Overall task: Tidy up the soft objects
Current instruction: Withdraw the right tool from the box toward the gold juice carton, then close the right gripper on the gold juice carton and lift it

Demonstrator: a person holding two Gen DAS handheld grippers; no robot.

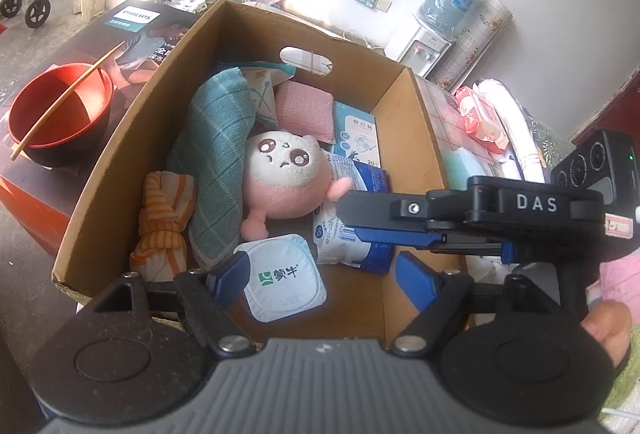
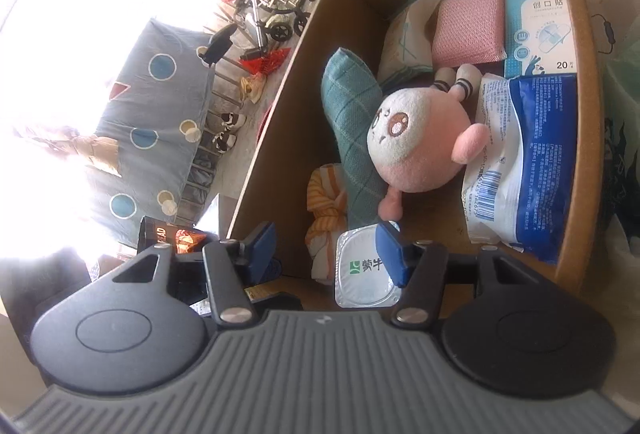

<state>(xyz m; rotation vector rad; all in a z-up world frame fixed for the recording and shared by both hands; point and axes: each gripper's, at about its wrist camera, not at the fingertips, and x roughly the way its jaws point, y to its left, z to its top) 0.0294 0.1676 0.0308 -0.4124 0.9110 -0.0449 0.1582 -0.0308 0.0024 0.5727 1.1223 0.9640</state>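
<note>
An open cardboard box (image 1: 120,137) (image 2: 280,113) holds a pink and white plush toy (image 1: 284,173) (image 2: 416,137), a teal checked cloth (image 1: 216,153) (image 2: 352,113), an orange striped knotted cloth (image 1: 164,226) (image 2: 324,218), a pink sponge pad (image 1: 306,109) (image 2: 472,29), a blue and white wipes pack (image 1: 356,234) (image 2: 516,161) and a white yogurt cup (image 1: 280,282) (image 2: 360,274). My left gripper (image 1: 320,282) is open and empty over the box's near end, its fingers either side of the cup. My right gripper (image 2: 328,254) is open and empty; in the left wrist view it (image 1: 360,218) reaches in from the right.
A red bowl (image 1: 60,113) with a chopstick stands on a Philips carton (image 1: 136,21) left of the box. A plasters box (image 1: 356,133) (image 2: 540,29) and a paper packet (image 1: 264,85) lie in the box too. A water dispenser (image 1: 436,29) stands behind.
</note>
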